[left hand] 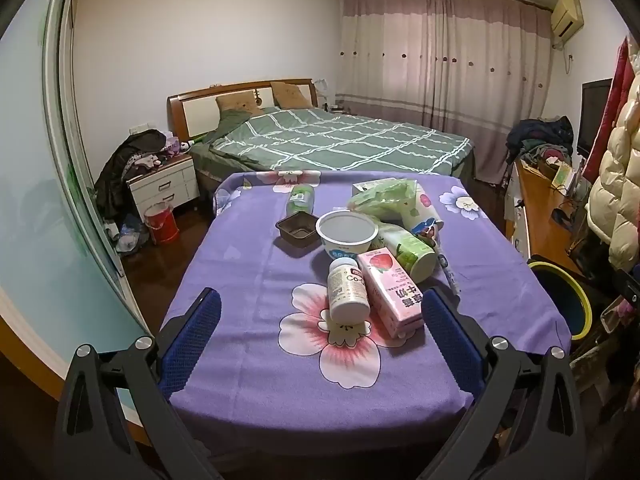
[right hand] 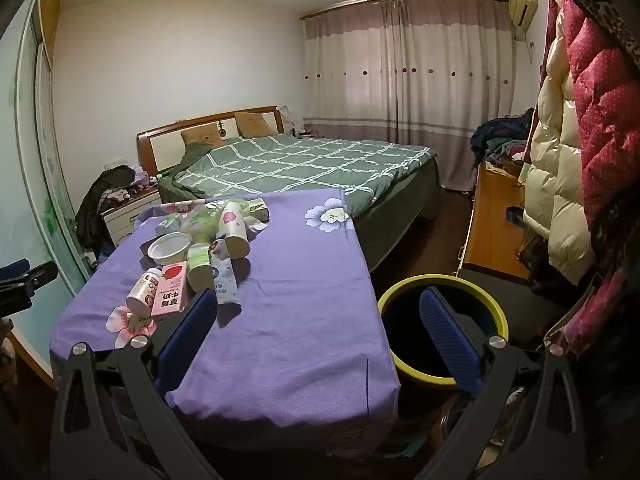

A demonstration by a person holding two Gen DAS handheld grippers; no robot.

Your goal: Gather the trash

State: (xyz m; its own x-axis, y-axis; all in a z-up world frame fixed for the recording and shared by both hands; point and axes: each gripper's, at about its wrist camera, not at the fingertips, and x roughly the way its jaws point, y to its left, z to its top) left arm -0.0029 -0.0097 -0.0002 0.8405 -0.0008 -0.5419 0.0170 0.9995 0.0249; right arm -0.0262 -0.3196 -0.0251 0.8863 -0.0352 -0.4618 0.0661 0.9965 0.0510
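The left gripper (left hand: 320, 320) stood with its jaws spread wide and nothing between the pads, tipped down over the near edge of the tabletop (left hand: 248, 360). That aim made sense: framed between its blue fingers lay the nearest trash, a white supplement bottle (left hand: 347, 294) on its side and, touching it, a pink strawberry milk carton (left hand: 394, 294), both a little in from the near edge, on the right half.

The right gripper (right hand: 318, 336) was likewise splayed and empty, hanging over the near right corner of the tabletop, its right finger in front of the mouth of the yellow-rimmed bin (right hand: 442, 328) that stood on the floor just beside that right edge. Probably the bin was put there so each piece needs only a short carry off the table.

Behind the bottle and carton the rest was heaped toward the middle: a white empty bowl (left hand: 347, 236) standing upright, a dark square tray (left hand: 297, 232) beside it, a green-labelled paper cup (left hand: 412, 254) tipped over, a crumpled green bag (left hand: 384, 196) nearer the far edge. Nothing had yet been lifted, as far as these views showed; the bin's inside was too dark to judge.
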